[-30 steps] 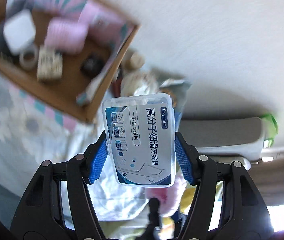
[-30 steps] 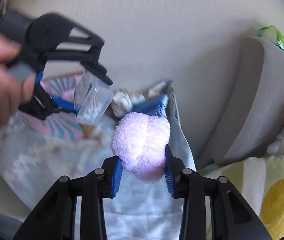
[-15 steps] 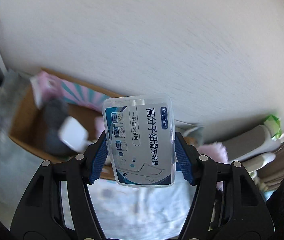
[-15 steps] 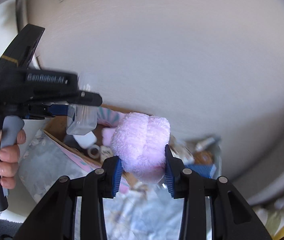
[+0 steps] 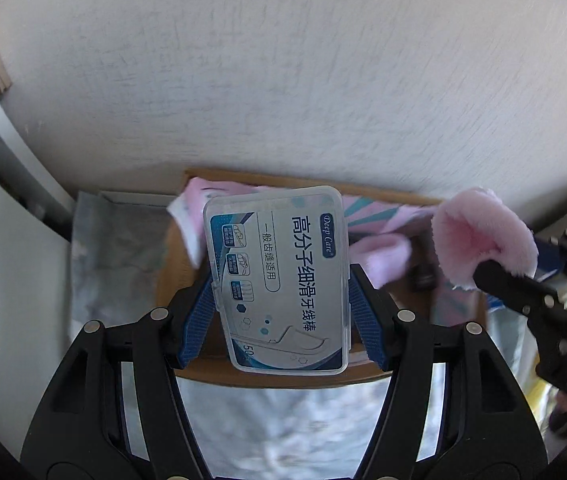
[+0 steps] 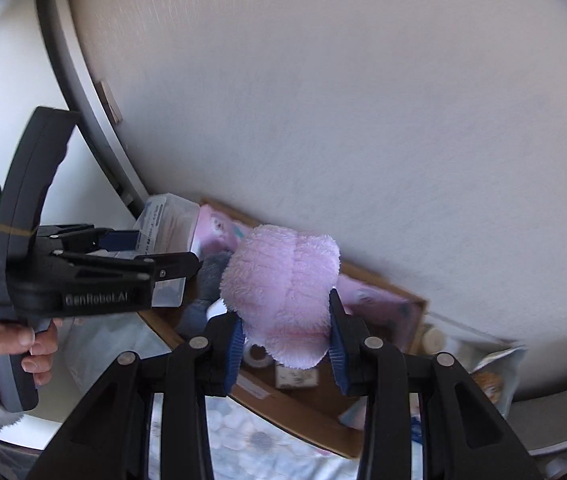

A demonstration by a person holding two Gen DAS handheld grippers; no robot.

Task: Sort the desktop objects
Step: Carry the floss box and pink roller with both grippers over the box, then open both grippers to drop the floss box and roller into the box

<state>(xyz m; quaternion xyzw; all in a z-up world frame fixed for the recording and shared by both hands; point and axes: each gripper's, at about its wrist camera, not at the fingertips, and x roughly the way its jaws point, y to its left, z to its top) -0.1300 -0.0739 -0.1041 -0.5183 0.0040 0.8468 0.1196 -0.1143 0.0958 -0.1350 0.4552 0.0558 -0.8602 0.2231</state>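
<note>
Now both tongs are hovering over the cardboard box (image 5: 267, 380), left tongs (image 5: 281, 308) clamping the floss-pick case (image 5: 279, 280) with its long axis pointing away over the box's left half, right tongs (image 6: 283, 340) squeezing the pink plush (image 6: 281, 296) over its middle.

A domestic room is indicated. A textured white wall (image 5: 283, 80) is seen behind a shallow cardboard box (image 6: 307, 412) in which small personal items are kept. The box is set on a pale floral-printed cloth (image 6: 251, 440). Toiletry-type packaging and soft pink fabric (image 5: 379, 256) are noted inside.
</note>
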